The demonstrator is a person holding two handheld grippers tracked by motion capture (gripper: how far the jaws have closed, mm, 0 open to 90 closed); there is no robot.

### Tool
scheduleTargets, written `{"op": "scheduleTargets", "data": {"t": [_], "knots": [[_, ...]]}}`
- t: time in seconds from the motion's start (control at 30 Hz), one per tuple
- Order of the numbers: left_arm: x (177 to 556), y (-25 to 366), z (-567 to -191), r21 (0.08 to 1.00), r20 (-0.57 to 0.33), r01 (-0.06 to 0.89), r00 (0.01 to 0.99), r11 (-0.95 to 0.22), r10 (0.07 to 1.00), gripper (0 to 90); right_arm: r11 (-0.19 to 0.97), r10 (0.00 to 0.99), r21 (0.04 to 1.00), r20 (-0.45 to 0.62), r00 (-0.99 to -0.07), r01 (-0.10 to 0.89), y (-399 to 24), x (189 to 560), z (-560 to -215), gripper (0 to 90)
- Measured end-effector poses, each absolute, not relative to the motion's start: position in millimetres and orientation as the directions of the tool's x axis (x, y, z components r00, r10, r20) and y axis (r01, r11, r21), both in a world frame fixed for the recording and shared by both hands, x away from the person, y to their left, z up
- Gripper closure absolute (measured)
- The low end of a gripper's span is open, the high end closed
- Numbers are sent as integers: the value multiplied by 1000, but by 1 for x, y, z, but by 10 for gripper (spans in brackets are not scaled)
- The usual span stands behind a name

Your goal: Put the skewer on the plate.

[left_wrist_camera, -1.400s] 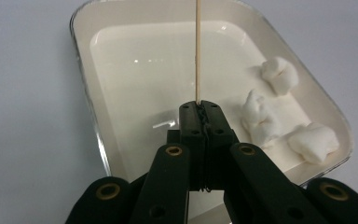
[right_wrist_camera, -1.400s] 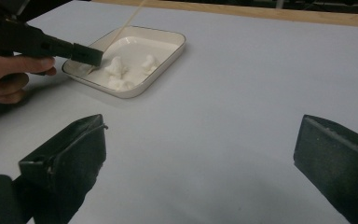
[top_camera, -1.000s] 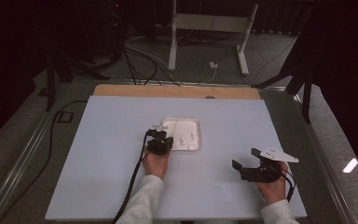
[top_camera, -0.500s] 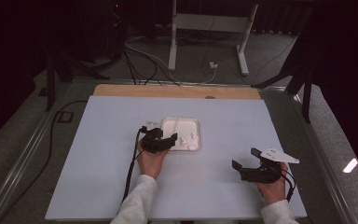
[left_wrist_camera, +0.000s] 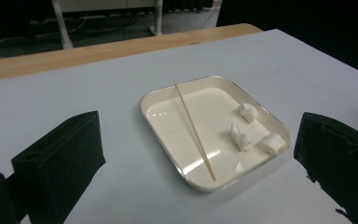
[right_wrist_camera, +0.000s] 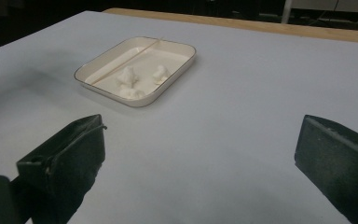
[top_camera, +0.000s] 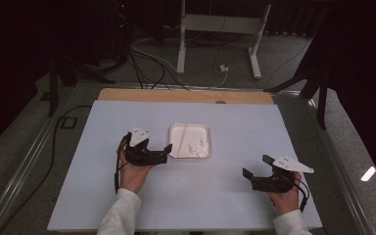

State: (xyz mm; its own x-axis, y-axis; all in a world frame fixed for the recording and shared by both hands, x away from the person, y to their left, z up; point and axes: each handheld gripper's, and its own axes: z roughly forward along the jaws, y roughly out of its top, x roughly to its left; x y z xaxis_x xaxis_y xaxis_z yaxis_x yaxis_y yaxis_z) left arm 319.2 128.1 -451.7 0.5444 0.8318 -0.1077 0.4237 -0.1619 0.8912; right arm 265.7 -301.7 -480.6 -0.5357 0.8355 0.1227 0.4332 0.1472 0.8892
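glossy white rounded tray (left_wrist_camera: 168,135), thin wooden skewer (left_wrist_camera: 193,126), lumpy white pieces (left_wrist_camera: 242,135)

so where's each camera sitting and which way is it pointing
High view: above the person's side of the table, looking forward and down; both forearms, left gripper, right gripper.
Left gripper view: on the left gripper, facing the tray; open jaws.
Right gripper view: on the right gripper, low across the table; open jaws.
All three share the tray, skewer, white pieces.

White tray (left_wrist_camera: 163,100) flat mid-table; thin wooden stick (left_wrist_camera: 194,128) lies slantwise in it, far end on rim; three white lumps (left_wrist_camera: 240,136) clustered at one side.
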Motion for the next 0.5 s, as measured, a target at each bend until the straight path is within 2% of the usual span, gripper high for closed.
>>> {"op": "scheduleTargets", "data": {"t": [0.3,0.5], "knots": [[291,168,-444,937,-47,311,570,-162,821,7,149,836,895,113,-537,421,-301,266,-482,19],[270,191,-451,950,20,256,521,-178,854,7,134,841,902,116,-528,411,-304,267,-483,18]]}}
